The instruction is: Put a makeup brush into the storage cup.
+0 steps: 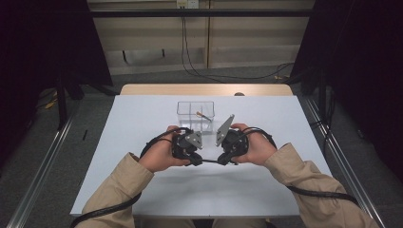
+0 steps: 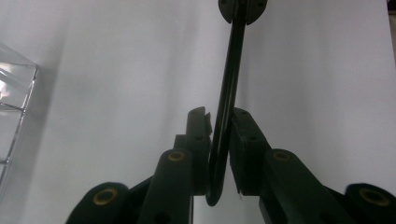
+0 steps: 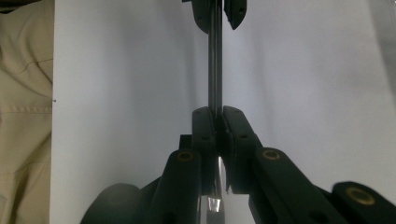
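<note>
While both grippers clamp a thin black looped band (image 2: pixel 227 107) between them, the left gripper (image 2: pixel 219 135) pinches its curved end and the right gripper (image 3: pixel 218 122) the opposite end, jaws shut tight. Beyond them on the white table (image 1: pixel 142 118) stands a clear divided box (image 1: pixel 195 115). The band looks light, flexible and best gripped near its ends.

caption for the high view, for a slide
Two hand-held grippers, left gripper and right gripper, clamp opposite ends of a thin dark rod above a white table, near a clear divided box.
</note>
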Tool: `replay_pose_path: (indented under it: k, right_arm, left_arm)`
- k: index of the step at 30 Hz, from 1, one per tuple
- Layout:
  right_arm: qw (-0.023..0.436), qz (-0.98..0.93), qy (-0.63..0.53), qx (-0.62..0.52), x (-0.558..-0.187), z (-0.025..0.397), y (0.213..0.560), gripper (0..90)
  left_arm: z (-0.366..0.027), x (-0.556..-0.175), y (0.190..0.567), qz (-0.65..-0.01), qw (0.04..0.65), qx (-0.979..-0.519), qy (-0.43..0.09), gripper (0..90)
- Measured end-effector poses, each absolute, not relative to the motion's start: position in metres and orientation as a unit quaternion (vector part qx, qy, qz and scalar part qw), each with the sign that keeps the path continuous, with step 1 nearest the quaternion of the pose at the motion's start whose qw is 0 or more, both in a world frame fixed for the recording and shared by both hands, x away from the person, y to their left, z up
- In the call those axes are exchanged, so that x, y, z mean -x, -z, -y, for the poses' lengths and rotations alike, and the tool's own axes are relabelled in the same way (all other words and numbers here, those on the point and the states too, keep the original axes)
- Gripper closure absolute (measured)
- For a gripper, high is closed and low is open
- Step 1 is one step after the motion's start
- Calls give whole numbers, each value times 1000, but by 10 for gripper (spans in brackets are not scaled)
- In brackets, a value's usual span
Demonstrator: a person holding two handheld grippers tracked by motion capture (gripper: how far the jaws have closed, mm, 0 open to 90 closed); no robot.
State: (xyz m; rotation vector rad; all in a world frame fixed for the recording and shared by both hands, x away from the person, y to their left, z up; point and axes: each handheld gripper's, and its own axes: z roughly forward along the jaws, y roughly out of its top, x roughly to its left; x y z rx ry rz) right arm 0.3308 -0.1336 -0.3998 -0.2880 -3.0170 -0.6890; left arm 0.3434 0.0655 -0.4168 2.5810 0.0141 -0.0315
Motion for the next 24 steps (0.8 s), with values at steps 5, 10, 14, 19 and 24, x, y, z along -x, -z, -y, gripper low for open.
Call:
replay_pose_path:
  k: [5, 10, 14, 19, 24]
  right_arm:
    - [18, 972, 220, 84, -330, 133, 400, 842]
    - [20, 973, 217, 79, -330, 133, 398, 840]
    - [18, 974, 216, 69, -330, 133, 396, 838]
    - [16, 973, 220, 69, -331, 133, 394, 835]
    - [20, 969, 232, 77, -332, 135, 395, 827]
  left_arm:
    - [-65, -342, 419, -1, 271, -962, 18, 812]
    - [-63, -340, 421, 8, 264, -964, 23, 827]
    - [-62, -338, 423, 8, 266, -964, 25, 837]
    - [-62, -338, 421, 10, 263, -964, 26, 842]
    - [-64, -338, 421, 5, 267, -963, 28, 842]
